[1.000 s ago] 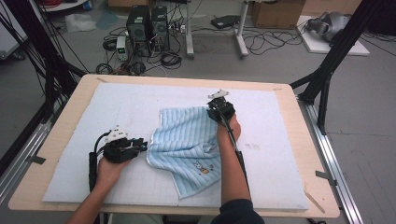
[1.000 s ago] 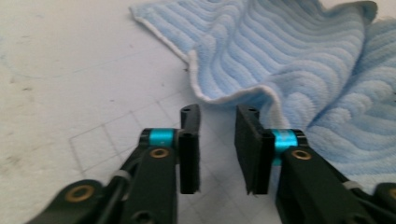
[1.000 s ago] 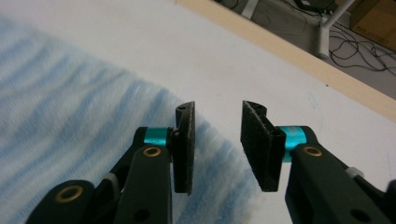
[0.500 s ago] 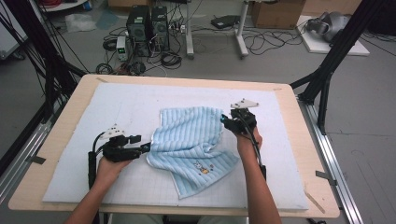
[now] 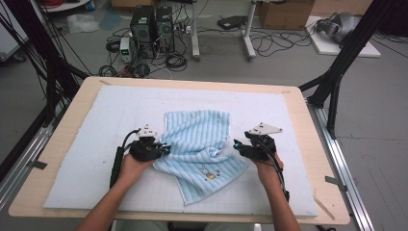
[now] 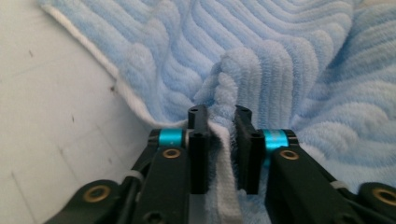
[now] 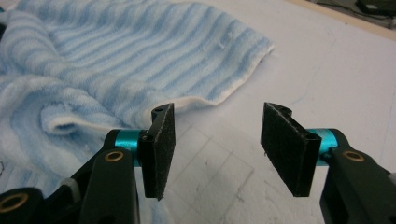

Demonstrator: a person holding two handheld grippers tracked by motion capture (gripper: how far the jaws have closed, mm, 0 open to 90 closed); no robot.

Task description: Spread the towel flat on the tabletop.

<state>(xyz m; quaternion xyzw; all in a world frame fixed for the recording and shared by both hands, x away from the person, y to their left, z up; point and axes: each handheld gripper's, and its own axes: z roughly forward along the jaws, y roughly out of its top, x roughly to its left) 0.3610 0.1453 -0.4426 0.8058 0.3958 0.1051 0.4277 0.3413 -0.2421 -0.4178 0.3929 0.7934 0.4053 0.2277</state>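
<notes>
Ribbed fluffy blue towel point(image 6: 289, 60), fold pinched in left gripper point(image 6: 219, 128) jaws.

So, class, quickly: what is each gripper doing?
Left gripper: just closed, pinching a fold of the blue towel.
Right gripper: open, opening, nothing between its fingers.

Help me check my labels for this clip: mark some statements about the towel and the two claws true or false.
1. The left claw pinches a fold of the blue striped towel. True.
2. The right claw grips the towel's edge. False: its jaws stand apart over the white mat, nothing between them.
3. The towel lies flat and smooth. False: it is rumpled and partly folded.
4. A small embroidered picture shows on the towel. True.
</notes>
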